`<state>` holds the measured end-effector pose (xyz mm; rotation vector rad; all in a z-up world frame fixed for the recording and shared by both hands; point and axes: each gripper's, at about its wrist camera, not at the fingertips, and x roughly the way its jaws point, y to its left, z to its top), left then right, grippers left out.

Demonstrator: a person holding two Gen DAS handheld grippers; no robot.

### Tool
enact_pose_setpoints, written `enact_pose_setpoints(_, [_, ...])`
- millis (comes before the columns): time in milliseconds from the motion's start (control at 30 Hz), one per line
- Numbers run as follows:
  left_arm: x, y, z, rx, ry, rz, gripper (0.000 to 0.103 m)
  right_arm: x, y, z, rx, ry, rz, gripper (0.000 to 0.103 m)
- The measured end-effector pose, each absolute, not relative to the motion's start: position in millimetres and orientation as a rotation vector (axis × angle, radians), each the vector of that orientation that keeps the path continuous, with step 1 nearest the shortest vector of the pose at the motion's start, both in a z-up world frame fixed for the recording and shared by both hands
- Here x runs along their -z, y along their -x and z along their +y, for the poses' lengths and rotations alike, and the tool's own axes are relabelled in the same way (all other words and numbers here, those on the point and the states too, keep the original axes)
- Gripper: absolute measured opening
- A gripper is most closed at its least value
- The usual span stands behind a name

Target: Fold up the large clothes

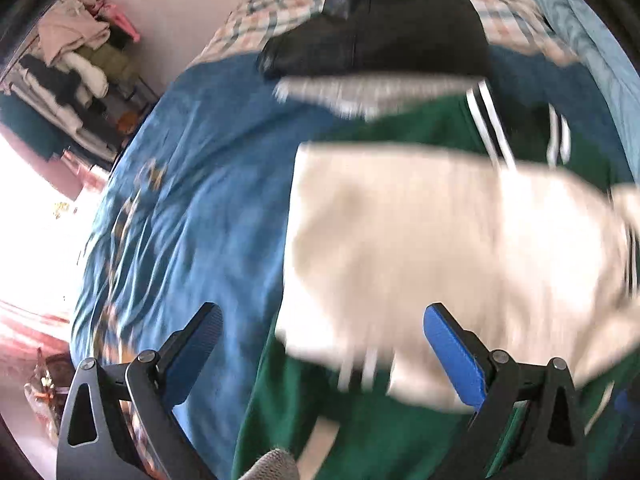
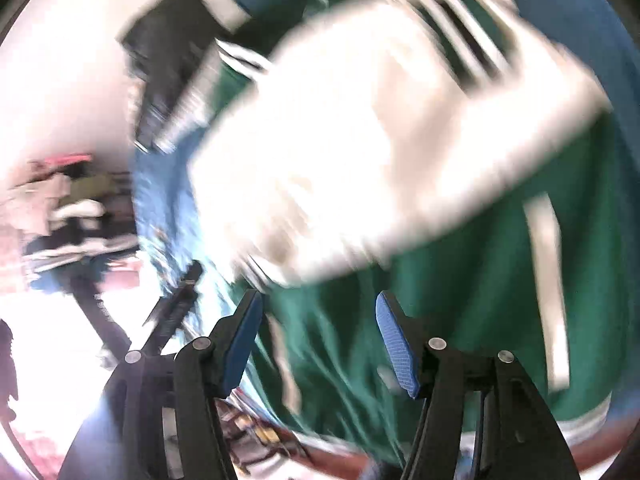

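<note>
A green jacket (image 1: 360, 432) with white stripes lies spread on the blue bed cover (image 1: 200, 180). A cream part of it (image 1: 440, 240) is folded across the green body. My left gripper (image 1: 323, 312) hovers above the jacket's left edge, open wide, with nothing between its blue pads. In the right wrist view the same green jacket (image 2: 480, 300) and cream part (image 2: 340, 140) are blurred by motion. My right gripper (image 2: 319, 296) is above the green cloth, open, and its pads touch no fabric.
A black folded garment (image 1: 380, 20) rests at the far end of the bed, over a plaid sheet (image 1: 256, 16). A heap of clothes (image 1: 68, 72) stands against the wall at left. Bright floor shows off the bed's left side.
</note>
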<state>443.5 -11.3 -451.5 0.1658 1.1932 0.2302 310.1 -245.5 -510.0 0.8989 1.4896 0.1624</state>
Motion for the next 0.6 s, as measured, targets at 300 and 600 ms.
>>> enact_pose_setpoints(300, [541, -571, -16, -0.388, -0.334, 1.254, 0.103, 571, -536, -229, -0.289, -0.737, 1.471, 0.041])
enact_pose_setpoints(600, [538, -590, -7, -0.408, -0.333, 1.211, 0.103, 657, -611, -166, -0.491, -0.514, 1.594, 0.003])
